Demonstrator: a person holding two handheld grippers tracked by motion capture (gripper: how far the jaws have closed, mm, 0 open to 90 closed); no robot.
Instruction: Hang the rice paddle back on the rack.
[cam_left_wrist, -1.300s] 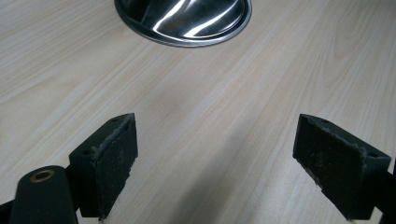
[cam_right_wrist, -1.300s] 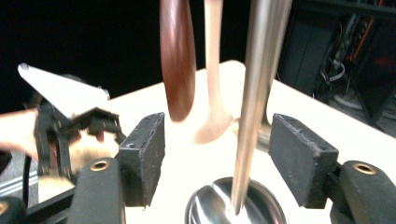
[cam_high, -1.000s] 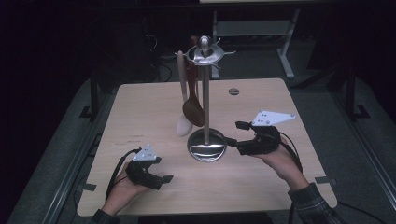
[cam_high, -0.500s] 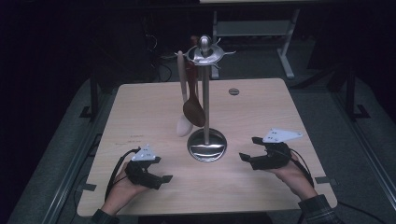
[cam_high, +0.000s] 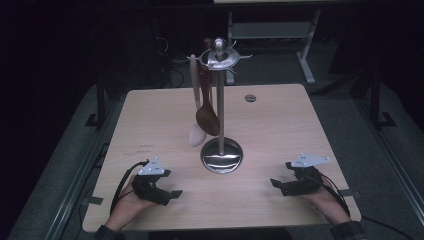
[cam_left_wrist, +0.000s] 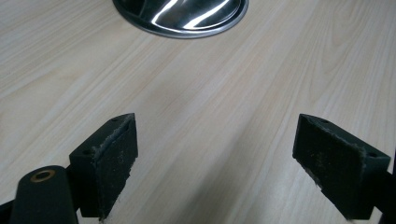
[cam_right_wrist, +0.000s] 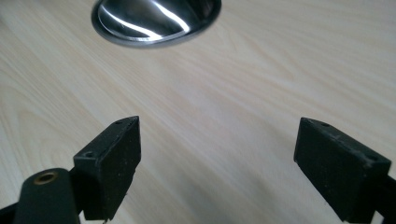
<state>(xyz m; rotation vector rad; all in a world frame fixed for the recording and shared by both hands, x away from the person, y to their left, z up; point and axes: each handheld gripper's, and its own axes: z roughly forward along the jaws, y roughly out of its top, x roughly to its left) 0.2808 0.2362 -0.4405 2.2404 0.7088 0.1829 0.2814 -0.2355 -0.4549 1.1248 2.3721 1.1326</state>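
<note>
The black two-jaw right gripper (cam_high: 278, 184), which a second ago was raised just beside the round shiny steel base (cam_high: 221, 156) of the utensil stand, has come down and back toward the near right corner of the pale wooden desk (cam_high: 280, 125), its empty jaws having just been opening wide.

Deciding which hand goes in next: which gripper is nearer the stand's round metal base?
Left, narrowly. The left gripper sits near-left of the base; the right gripper sits near-right of it. Both open, empty.

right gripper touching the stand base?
Apart. In the right gripper view, bare table lies between the open right gripper and the stand base; the high view shows the same gap.
</note>
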